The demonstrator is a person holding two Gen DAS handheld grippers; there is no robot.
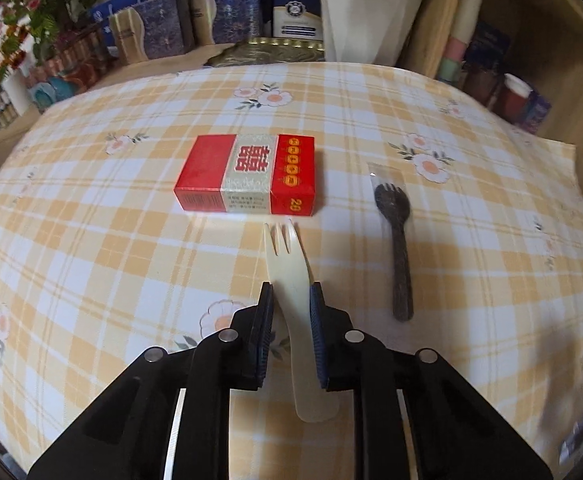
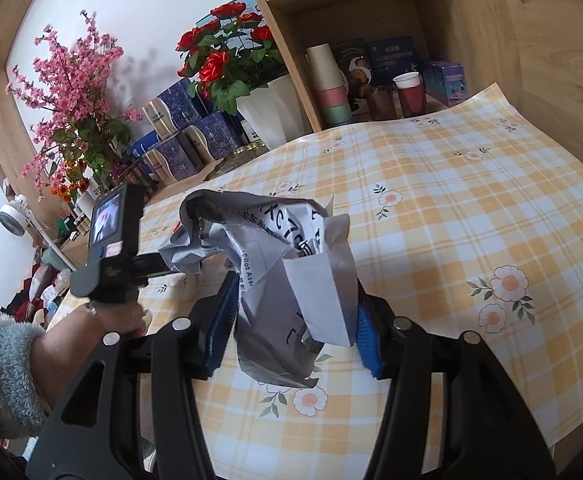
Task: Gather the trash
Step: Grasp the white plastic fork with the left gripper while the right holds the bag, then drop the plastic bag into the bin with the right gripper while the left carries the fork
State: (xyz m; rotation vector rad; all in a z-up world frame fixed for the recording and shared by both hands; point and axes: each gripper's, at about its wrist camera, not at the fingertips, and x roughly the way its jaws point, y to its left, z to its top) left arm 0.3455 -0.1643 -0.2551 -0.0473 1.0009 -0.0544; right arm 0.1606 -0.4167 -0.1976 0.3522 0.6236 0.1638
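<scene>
In the left wrist view a cream plastic fork (image 1: 291, 276) lies between the fingers of my left gripper (image 1: 291, 292), tines pointing away; the pads sit close on both sides of its neck, and I cannot tell whether they grip it. A red cigarette box (image 1: 247, 174) lies just beyond the tines. A black spork in a clear wrapper (image 1: 396, 236) lies to the right. In the right wrist view my right gripper (image 2: 291, 300) is shut on a crumpled grey plastic mailer bag (image 2: 283, 276), held open-mouthed above the table.
The table has a yellow checked floral cloth (image 1: 91, 240). Blue boxes (image 1: 195, 20), a white planter (image 1: 367, 20) and flower pots stand at the far edge. A wooden shelf with cups (image 2: 407, 92) is at the right. The left hand and its handle (image 2: 111, 248) show left of the bag.
</scene>
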